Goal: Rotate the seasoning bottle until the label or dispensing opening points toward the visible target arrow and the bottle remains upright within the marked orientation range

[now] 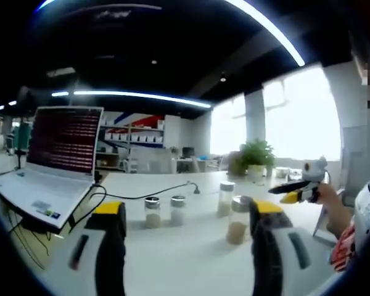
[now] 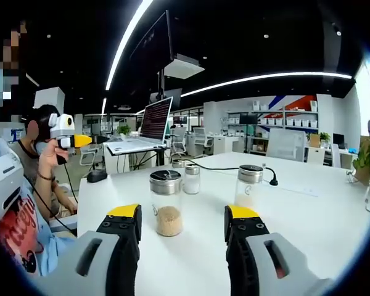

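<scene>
Bottle [image 2: 167,211] of tan seasoning stands near the open right gripper [image 2: 182,225]; a careless grab could tip it. Left gripper [image 1: 188,222] also gapes, empty.

I see the seasoning bottle [image 2: 167,211] upright on the white table [image 2: 308,203], near me. It is clear glass with a silver lid, holding tan granules at its bottom.

The laptop [image 1: 46,179] is cut off at the left edge, and its screen text is too blurred to read.
</scene>
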`<state>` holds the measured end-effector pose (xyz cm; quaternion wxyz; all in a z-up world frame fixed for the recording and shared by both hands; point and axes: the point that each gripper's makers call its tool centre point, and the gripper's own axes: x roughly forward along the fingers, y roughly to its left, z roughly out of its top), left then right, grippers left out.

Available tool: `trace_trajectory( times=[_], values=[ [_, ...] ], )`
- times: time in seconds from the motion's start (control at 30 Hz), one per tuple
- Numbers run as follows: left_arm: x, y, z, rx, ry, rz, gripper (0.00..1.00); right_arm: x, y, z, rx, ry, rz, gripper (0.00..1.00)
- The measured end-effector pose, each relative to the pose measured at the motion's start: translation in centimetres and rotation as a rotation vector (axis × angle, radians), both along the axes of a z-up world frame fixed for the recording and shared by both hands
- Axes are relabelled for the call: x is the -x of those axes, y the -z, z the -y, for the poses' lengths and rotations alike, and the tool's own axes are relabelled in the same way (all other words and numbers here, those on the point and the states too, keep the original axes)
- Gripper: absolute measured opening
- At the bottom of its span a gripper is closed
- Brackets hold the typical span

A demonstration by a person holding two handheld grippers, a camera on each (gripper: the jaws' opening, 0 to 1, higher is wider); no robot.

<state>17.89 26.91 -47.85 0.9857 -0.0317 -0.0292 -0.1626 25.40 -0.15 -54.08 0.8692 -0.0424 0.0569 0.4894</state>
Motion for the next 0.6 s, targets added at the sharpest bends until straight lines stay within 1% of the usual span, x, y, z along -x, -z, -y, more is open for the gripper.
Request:
trace_trajectory(
  times=[0.03, 0.1, 0.2, 0.37, 0.6],
  values=[
    [0.0, -0.2, 0.2, -0.005, 0.009, 0.018, 0.84, 0.3, 0.3, 0.3, 0.005, -0.003, -0.003, 0.53],
    [0.1, -0.3, 0.3, -0.005, 0.015, 0.024, 0.79, 0.8, 0.7, 0.9, 0.008, -0.002, -0.011, 0.53],
    [0.1, -0.3, 0.4, 0.001, 0.022, 0.017, 0.81, 1.2, 1.0, 1.8, -0.002, 0.005, -0.024, 0.53],
    [0.1, -0.1, 0.5, 0.011, 0.025, 0.011, 0.8, 1.4, 0.8, 2.8, -0.019, 0.033, -0.023, 0.53],
    [-0.2, 0.2, 0.7, 0.039, 0.04, -0.013, 0.81, 1.6, 0.5, 2.9, -0.029, 0.042, -0.019, 0.54]
  ],
)
